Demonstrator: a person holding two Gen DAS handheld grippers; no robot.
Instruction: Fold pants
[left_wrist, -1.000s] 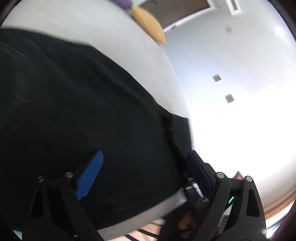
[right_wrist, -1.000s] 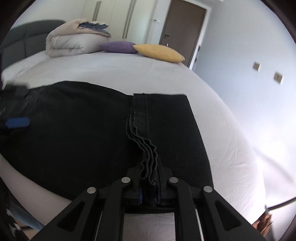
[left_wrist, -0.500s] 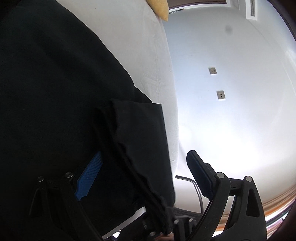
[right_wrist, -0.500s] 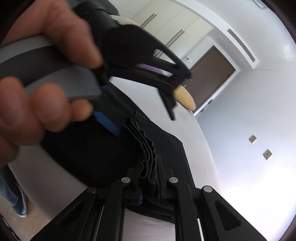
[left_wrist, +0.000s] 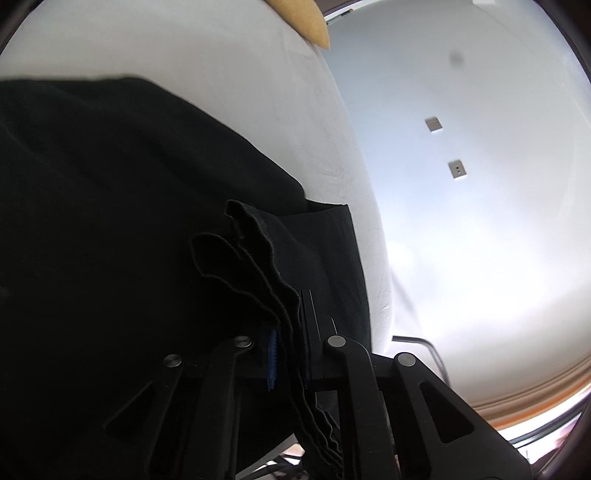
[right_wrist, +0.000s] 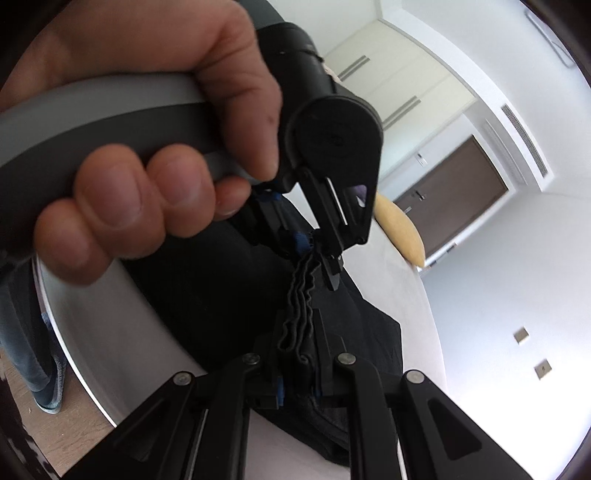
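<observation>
So it's a bright bedroom with white walls, a brown door (right_wrist: 458, 192) in the corner and a bed covered in a white fitted sheet (left_wrist: 207, 62). A mustard-yellow oval cushion (right_wrist: 400, 230) sits up near the far end of the bed.

The black fabric pants (left_wrist: 110, 221) are spread across the sheet, with their layered wavy edge bunched up and lifted off the bed. Both tools are on that same edge. The left black two-finger gripper (left_wrist: 290, 350) has its jaws pinched tight on the stacked hems, a sliver of blue pad showing beside the cloth. The right black two-finger gripper (right_wrist: 299, 373) is clamped on the same bunch, just a little way along from the left one. In the right wrist view you see the person's bare left hand (right_wrist: 155, 147) wrapped round the grey handle of the left tool, really close to the lens.
</observation>
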